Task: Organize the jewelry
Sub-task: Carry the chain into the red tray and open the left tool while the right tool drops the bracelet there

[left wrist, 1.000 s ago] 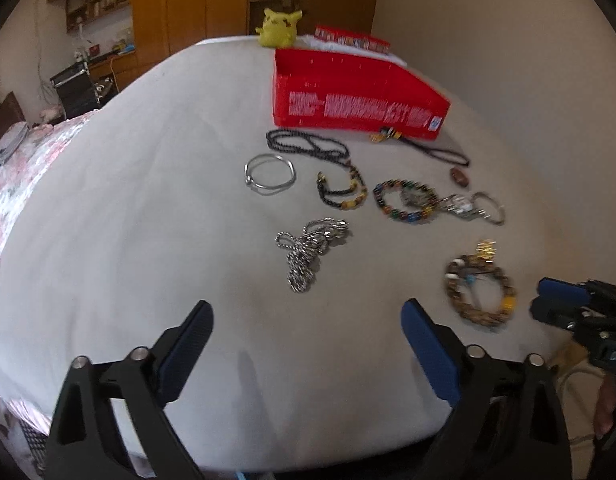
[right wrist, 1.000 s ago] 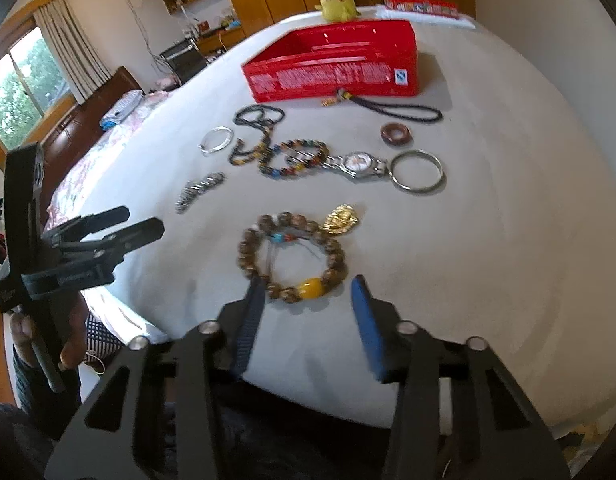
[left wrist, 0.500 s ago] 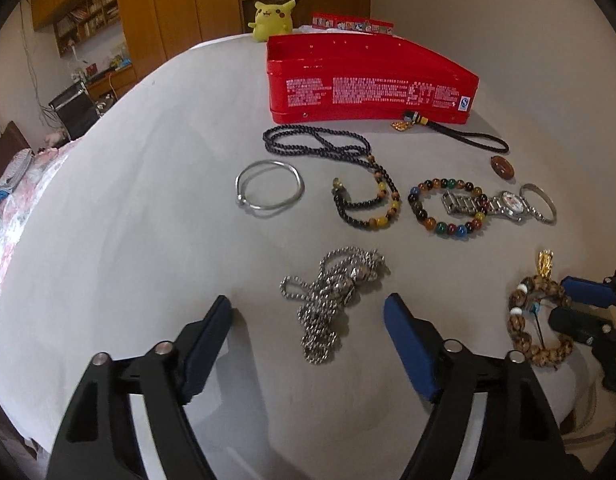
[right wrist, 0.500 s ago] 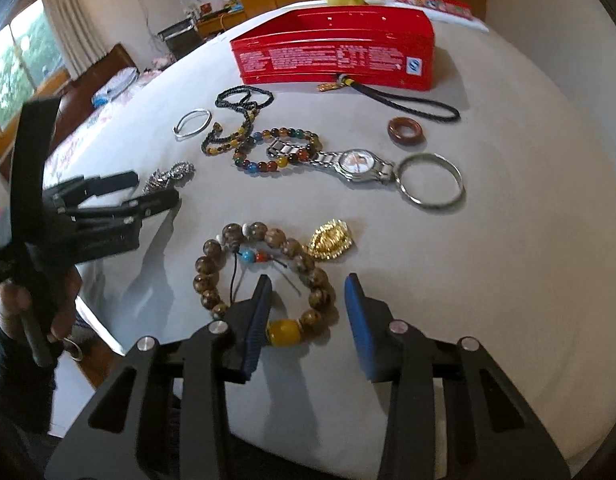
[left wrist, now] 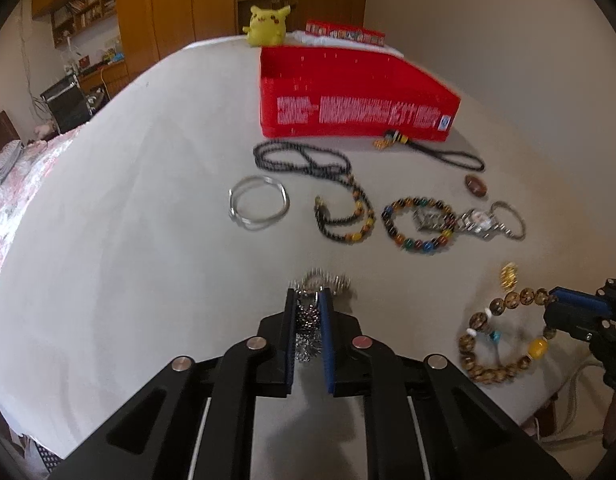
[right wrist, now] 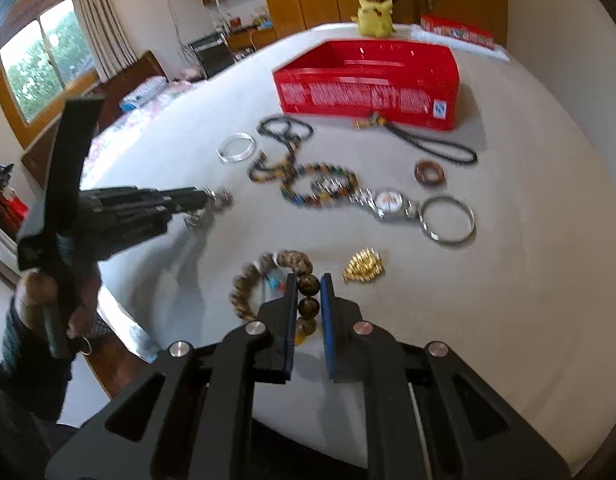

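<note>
Where the jaws had stood wide apart a second before, the left gripper [left wrist: 308, 300] was found in the left wrist view pinched on the silver chain [left wrist: 308, 320], which was bunched between the blue pads on the white table [left wrist: 128, 240]. The chain's far end was seen protruding beyond the fingertips. At the right edge, the right gripper [left wrist: 555, 300] was noted clamped on the wooden bead bracelet [left wrist: 491, 336], where earlier it had merely been alongside. The red box [left wrist: 347, 108] was observed unmoved at the far side.

In the right wrist view, the right gripper [right wrist: 308, 280] was recorded closed on the beads of the wooden bead bracelet [right wrist: 244, 296], its jaws having just drawn in from half spread. The gold pendant [right wrist: 363, 268] lay just beside it. The left gripper [right wrist: 206, 198] was seen at left, gripping the silver chain [right wrist: 218, 198].
</note>
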Demonstrator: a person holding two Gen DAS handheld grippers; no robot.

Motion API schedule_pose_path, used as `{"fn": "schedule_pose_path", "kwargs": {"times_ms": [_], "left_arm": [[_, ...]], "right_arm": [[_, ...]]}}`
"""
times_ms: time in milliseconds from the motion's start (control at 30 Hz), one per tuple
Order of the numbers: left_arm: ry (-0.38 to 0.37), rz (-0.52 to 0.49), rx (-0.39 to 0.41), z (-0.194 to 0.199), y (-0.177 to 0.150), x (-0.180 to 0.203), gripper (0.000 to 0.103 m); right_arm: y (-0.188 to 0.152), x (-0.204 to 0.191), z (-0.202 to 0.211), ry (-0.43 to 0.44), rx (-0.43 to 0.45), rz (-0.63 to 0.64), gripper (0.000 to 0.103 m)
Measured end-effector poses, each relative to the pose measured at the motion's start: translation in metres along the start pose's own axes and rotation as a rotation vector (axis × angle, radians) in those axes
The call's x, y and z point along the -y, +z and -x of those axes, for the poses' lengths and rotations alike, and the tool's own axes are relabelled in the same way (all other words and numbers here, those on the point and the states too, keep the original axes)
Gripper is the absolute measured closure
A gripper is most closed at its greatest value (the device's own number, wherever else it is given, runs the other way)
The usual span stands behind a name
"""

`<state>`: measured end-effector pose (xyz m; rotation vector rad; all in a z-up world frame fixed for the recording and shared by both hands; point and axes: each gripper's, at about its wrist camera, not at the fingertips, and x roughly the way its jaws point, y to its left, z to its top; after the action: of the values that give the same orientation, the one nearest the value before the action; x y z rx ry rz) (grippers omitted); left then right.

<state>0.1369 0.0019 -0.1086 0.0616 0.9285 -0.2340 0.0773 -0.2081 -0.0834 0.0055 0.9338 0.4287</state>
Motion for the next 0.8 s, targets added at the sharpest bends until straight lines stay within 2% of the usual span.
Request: {"fn": "schedule_pose_path", "kwargs": {"times_ms": [233,500,800], "left_arm": [[-0.026,-0.022,0.09,0.041,0.022,0.003,0.093],[-0.031,-0.076,0.145,0.063,0.056,0.009,0.093],[-0.043,-0.126,0.248,0.113,0.139,0.008,0.093]], "right_arm": [[0.031,-0.007,0.032,0.059,0.069,0.039,0.093],[0.073,-0.002,0.055,0.082,0.133,0.073,0.093],[0.145,0.018,0.068,0.117,0.177,0.075,0.093]]}}
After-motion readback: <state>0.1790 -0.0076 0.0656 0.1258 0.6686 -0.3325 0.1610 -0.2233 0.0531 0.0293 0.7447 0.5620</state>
